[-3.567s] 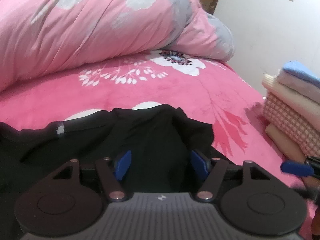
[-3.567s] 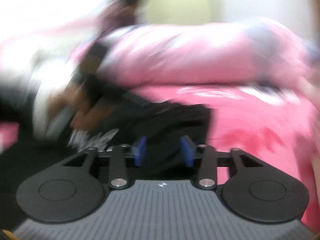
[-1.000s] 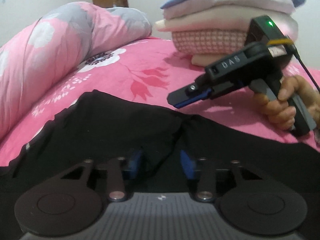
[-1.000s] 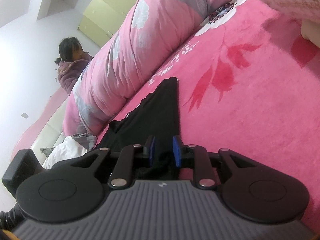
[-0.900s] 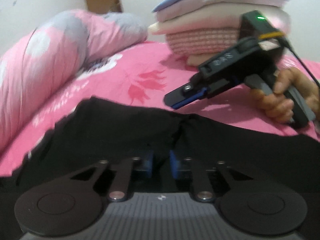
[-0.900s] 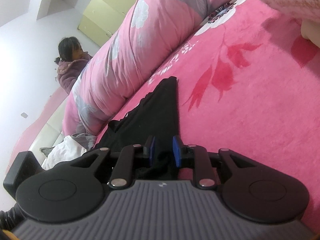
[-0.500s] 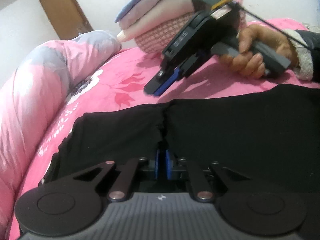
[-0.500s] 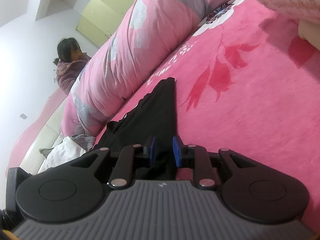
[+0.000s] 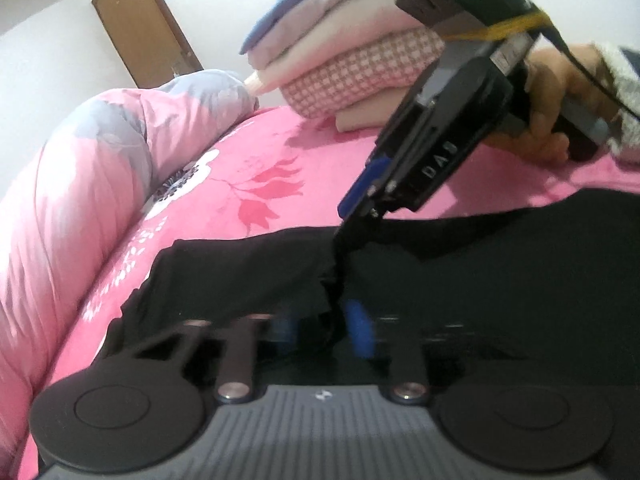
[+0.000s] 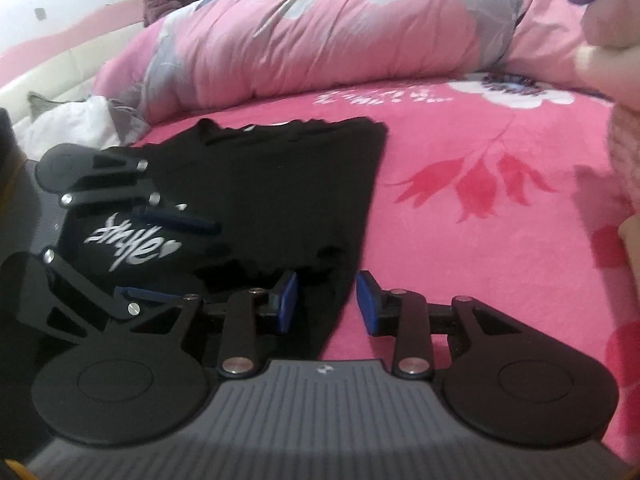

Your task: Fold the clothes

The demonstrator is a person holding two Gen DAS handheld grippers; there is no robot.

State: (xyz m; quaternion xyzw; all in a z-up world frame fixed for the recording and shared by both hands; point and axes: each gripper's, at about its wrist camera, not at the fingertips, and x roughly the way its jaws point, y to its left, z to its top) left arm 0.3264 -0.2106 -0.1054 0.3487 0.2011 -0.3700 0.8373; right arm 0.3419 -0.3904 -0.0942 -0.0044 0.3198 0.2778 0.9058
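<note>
**Left pinching the shirt, right spread over its edge**

Pinches a bunched fold of the black shirt (image 9: pixel 240 264) in the left gripper (image 9: pixel 322 328), jaws having just been closing, blue pads blurred with cloth packed between them. Shows a white script print (image 10: pixel 128 248) on that bunch from the right wrist. Holds the right gripper (image 10: pixel 326 300) spread, jaws having just been opening, one pad over the shirt's right edge and the other over bare pink bedspread (image 10: pixel 460 240). Grips that tool's handle in a hand (image 9: pixel 548 92). Lies mostly flat on the bedspread, far edge toward a rolled pink floral quilt (image 10: pixel 320 40). Stands well right of the shirt: a stack of folded clothes (image 9: pixel 352 64). Sits behind the quilt: a brown door (image 9: pixel 148 28).
</note>
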